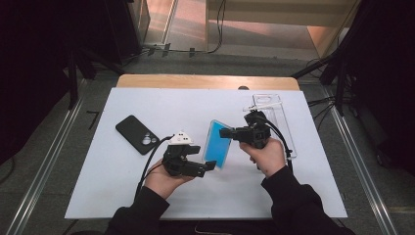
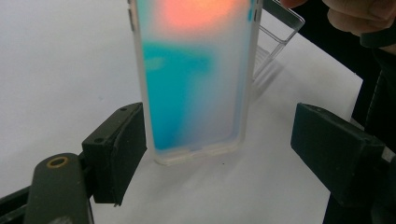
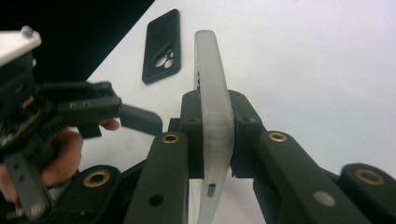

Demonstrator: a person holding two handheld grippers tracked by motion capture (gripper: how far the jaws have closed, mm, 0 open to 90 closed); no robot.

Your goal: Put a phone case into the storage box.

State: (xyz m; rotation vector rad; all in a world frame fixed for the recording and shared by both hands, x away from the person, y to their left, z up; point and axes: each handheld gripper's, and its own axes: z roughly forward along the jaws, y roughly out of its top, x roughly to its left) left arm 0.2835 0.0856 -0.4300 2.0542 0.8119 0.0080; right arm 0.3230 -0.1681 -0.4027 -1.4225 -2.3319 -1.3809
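Frosted phone case (image 1: 218, 144): translucent, blue-tinted; held upright on its lower end above the white table sheet (image 1: 122, 191), between the two grippers, near the middle of the table.
Left gripper (image 1: 208, 167): nearest the person; jaws spread wide. In the left gripper view the case (image 2: 196, 79) stands between the pads, close to one pad and well apart from the other; neither pad presses on it.
Right gripper (image 1: 226, 132): jaws pressed together on the case's edge; the right gripper view shows the rim (image 3: 212, 116) pinched squarely between both pads.
Step in hand (judged): second grip on the lower end of the case, with the right gripper as the support.
Method: centre the case between the left pads before closing; close slowly on the side walls, not the thin back panel; keep the right pinch steady until the left grip is firm.
Risk: uneven closing may twist or flex the soft case out of the right pinch.
Black phone case (image 1: 137, 134): flat on the sheet, well apart to the left.
Clear tray (image 1: 274, 115): beyond the right hand (image 1: 266, 156), at the far right.
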